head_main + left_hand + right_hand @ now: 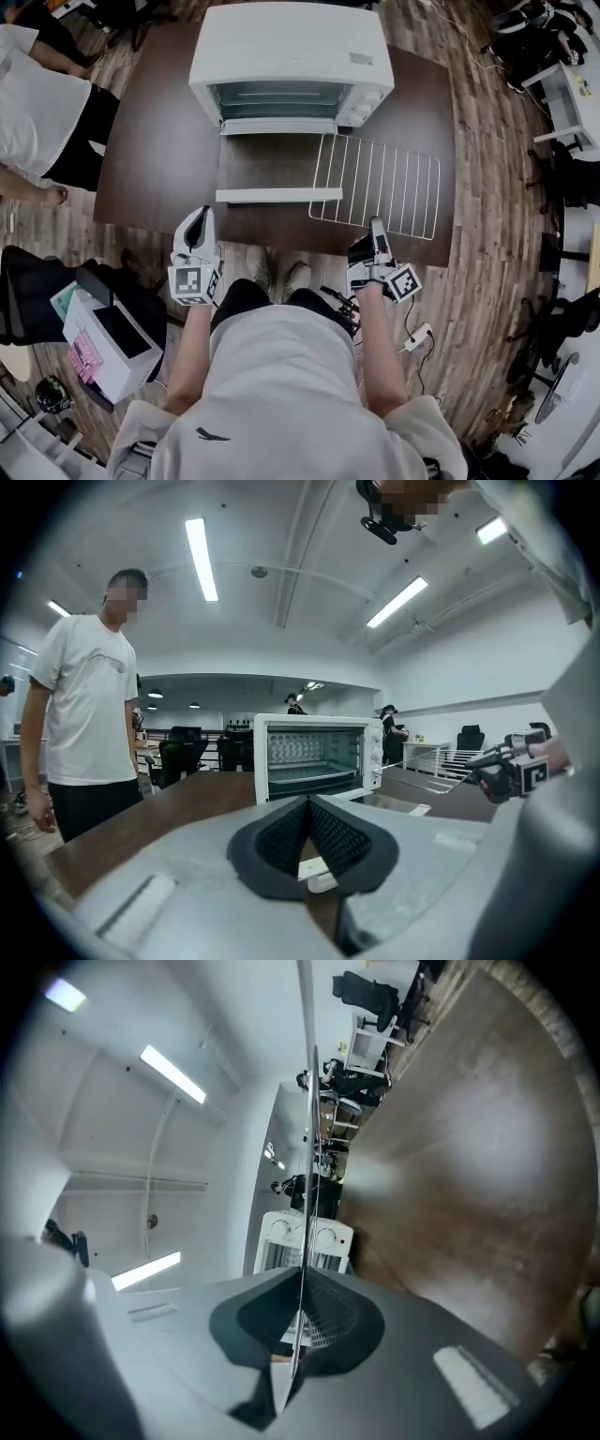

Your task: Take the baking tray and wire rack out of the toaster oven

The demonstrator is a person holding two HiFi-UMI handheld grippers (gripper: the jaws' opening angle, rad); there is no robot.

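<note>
fingers [258,1321] of the right gripper [378,230] pinch the near rim of the wire rack [384,183], so it rides flat ahead of them. left gripper [202,217] is clenched on nothing — likely kept free for the baking tray.

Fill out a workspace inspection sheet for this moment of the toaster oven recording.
Surface: dark brown table.
Job's things: toaster oven with its door open; wire rack out, at the table's right side; a tray seems to sit inside.
Clutter: nothing seen.
Grippers: right gripper shut on the wire rack's near edge; left gripper shut, empty.
Cables: power strip with cord on the floor.
Surroundings: bystander at the table's left.
</note>
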